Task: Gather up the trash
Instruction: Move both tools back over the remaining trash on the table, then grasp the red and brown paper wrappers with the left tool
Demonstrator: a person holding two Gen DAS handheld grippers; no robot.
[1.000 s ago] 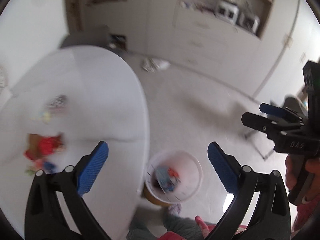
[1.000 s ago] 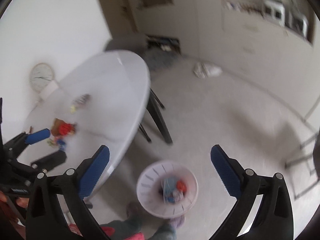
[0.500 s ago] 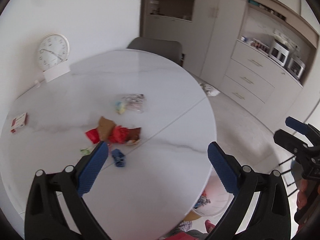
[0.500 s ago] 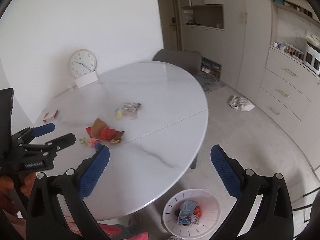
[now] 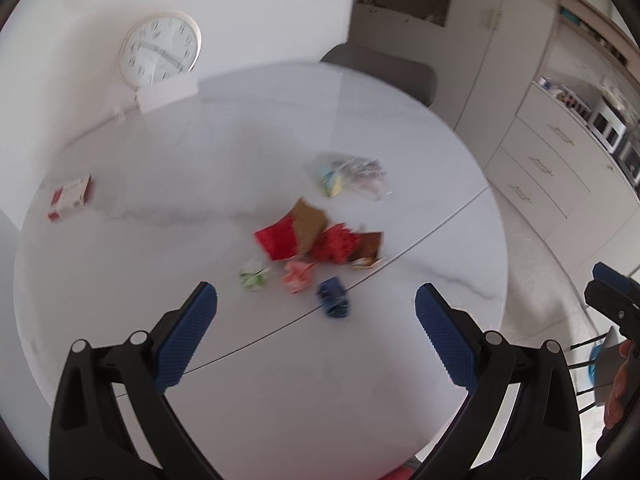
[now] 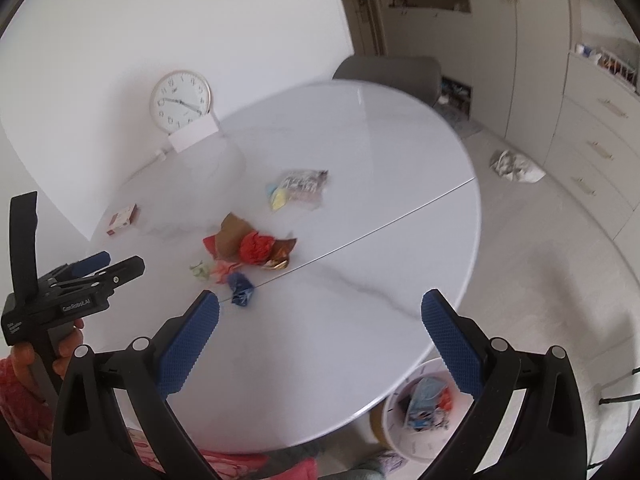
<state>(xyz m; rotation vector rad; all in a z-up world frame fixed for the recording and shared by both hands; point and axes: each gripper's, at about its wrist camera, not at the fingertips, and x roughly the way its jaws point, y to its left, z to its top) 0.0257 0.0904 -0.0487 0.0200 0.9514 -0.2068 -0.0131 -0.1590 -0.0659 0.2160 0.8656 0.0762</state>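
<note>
Trash lies mid-table on the round white table point(image 5: 280, 360): a red and brown wrapper pile point(image 5: 320, 238), a blue crumpled wrapper point(image 5: 334, 298), a pink scrap point(image 5: 298, 276), a green-white scrap point(image 5: 253, 278) and a clear plastic bag point(image 5: 352, 174). The same pile point(image 6: 250, 248) and blue wrapper point(image 6: 240, 288) show in the right wrist view. My left gripper point(image 5: 316, 340) is open and empty above the near table part. My right gripper point(image 6: 320, 340) is open and empty. The white trash bin point(image 6: 420, 408) with trash inside stands on the floor under the table edge.
A white clock point(image 5: 160, 50) and a small white box stand at the table's back. A small red box point(image 5: 70, 196) lies at the left. A grey chair point(image 6: 392, 74) stands behind the table. Crumpled paper point(image 6: 516, 166) lies on the floor by the cabinets.
Both grippers swung up from the bin and floor toward the table and moved closer to the trash pile. Both stayed open and empty.
</note>
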